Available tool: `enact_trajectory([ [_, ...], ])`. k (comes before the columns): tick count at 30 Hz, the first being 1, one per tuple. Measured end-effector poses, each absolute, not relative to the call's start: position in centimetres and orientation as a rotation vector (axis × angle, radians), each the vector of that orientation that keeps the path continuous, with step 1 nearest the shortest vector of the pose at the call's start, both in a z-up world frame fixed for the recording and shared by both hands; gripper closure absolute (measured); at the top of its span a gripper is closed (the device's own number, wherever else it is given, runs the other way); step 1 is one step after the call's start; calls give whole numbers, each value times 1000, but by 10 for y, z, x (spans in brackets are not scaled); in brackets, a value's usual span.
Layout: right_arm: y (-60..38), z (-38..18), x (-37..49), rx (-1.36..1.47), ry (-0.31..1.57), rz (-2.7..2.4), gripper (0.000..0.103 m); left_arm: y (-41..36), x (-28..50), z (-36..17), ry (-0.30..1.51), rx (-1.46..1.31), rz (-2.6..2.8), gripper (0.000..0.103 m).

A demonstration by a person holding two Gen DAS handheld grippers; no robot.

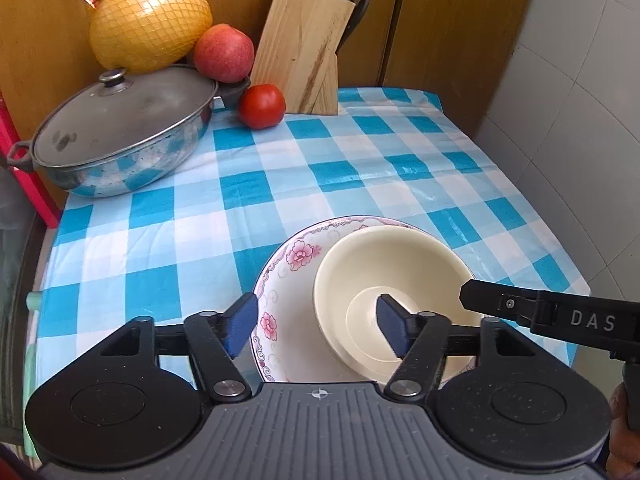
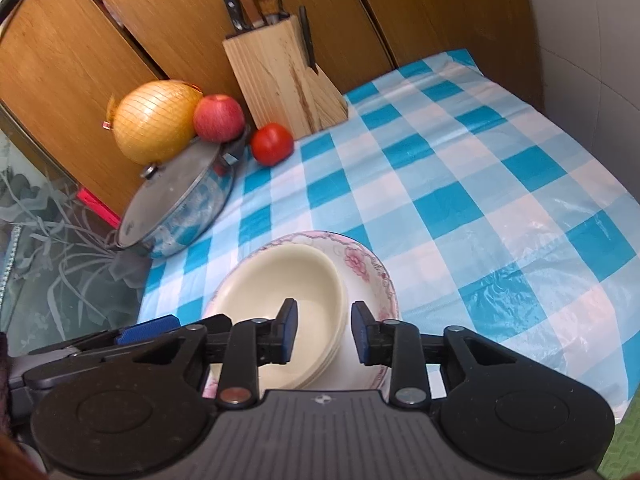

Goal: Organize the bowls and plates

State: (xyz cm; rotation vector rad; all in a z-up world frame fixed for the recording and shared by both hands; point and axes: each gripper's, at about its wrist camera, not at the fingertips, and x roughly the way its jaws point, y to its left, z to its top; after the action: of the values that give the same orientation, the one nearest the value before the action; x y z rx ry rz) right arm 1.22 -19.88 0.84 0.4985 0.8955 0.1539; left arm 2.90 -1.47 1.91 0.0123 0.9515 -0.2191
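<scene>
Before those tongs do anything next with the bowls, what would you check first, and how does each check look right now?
1. Cream bowl sits inside the floral bowl: ok, though tilted.
2. Left tongs open: ok, one pad outside the floral rim, one over the cream bowl.
3. Right tongs open: ok, straddling the cream bowl's edge.
4. Either tongs gripping a bowl: not ok, none shut on anything.
5. Bowls far enough from the near table edge: cannot tell, hidden by the tongs.
6. Pot and tomato out of the way: ok, they sit apart at the back.
</scene>
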Motion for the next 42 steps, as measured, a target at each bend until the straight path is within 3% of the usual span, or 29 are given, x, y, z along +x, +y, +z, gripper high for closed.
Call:
enact_trajectory([
  [8, -184, 24, -18, 413, 785, 137, 62, -20, 3, 30, 850, 72, -151, 16],
  [42, -177, 25, -49, 366, 707, 102, 54, -17, -27, 35, 759, 108, -64, 0],
])
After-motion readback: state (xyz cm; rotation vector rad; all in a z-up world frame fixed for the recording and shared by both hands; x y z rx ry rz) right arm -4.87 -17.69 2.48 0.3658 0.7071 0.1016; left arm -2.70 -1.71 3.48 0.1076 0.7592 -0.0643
